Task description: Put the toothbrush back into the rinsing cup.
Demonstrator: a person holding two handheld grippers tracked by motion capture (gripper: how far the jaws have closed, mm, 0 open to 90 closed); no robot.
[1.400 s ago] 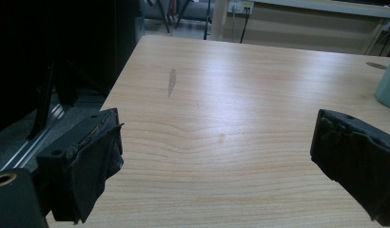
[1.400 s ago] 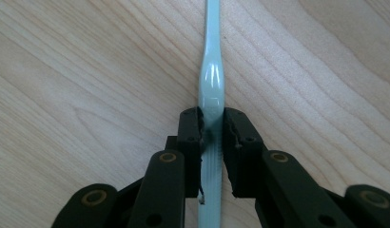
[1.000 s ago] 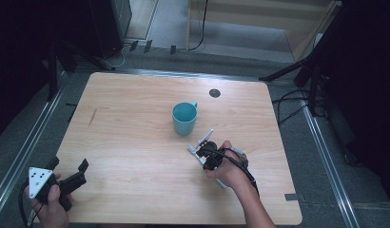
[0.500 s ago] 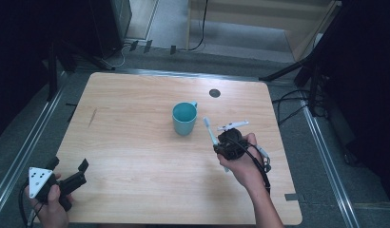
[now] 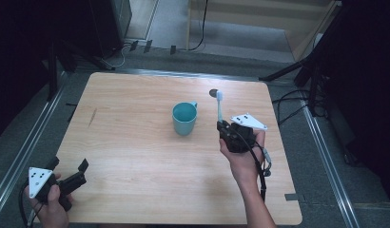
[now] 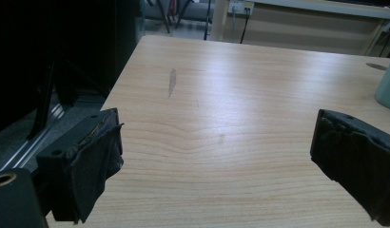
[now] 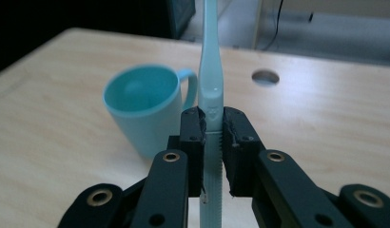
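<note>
A teal mug (image 5: 184, 118) stands upright near the middle of the wooden table (image 5: 136, 142), its handle toward the far side; the same mug (image 7: 144, 110) is empty. My right gripper (image 5: 225, 127) is shut on a pale blue toothbrush (image 5: 219, 106), held just right of the mug and above the table. The toothbrush (image 7: 211, 61) rises straight up between the jaws of the right gripper (image 7: 212, 124). My left gripper (image 5: 69, 170) is open at the table's near left corner, with nothing between its fingers (image 6: 93, 156). An edge of the mug (image 6: 388, 88) shows at far right.
A round cable hole (image 5: 213, 93) is set in the table behind the mug. A dark streak (image 5: 92, 116) marks the wood at left. Metal rails (image 5: 22, 156) run along both sides, with black stands and cables on the floor beyond.
My right gripper has risen and moved right and toward the far side, turning the toothbrush from a slant to point away past the mug. The left gripper has stayed still.
</note>
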